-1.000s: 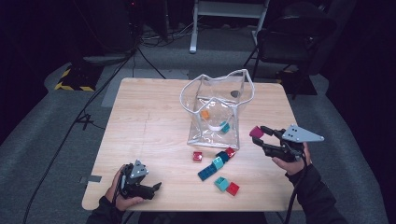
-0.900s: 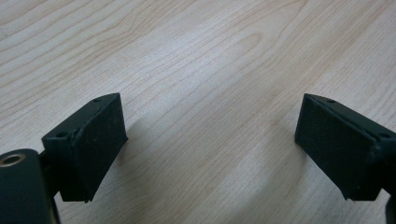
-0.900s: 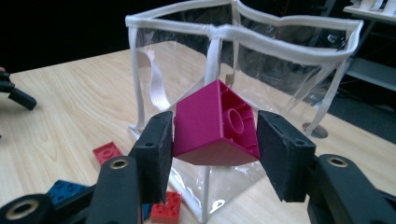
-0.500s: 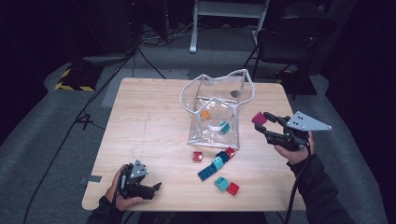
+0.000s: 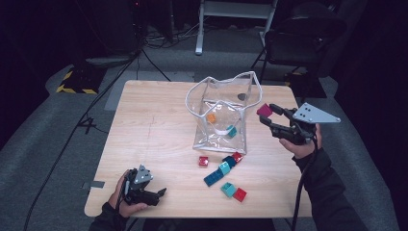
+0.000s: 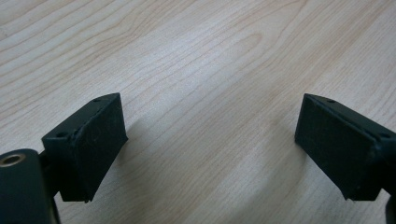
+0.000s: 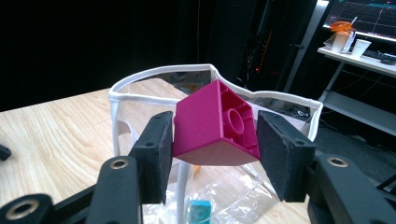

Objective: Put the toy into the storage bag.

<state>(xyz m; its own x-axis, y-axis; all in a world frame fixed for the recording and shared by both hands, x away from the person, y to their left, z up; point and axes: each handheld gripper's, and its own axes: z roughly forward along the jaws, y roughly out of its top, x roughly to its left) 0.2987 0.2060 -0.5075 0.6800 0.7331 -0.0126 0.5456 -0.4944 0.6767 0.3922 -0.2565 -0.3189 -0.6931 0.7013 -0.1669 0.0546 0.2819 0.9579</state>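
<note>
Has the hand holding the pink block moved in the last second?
Yes. The right gripper with the magenta block has risen in the high view, from beside the clear bag's lower edge to level with its rim.

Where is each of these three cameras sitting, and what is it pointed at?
High view: above the person's side, looking forward and down on the table; both forearms, left gripper and right gripper show.
Left gripper view: on the left gripper, facing bare wood between its open jaws.
Right gripper view: on the right gripper, facing the clear bag past a magenta block it clamps.
Shared: high and right gripper views both show bag and block.
</note>
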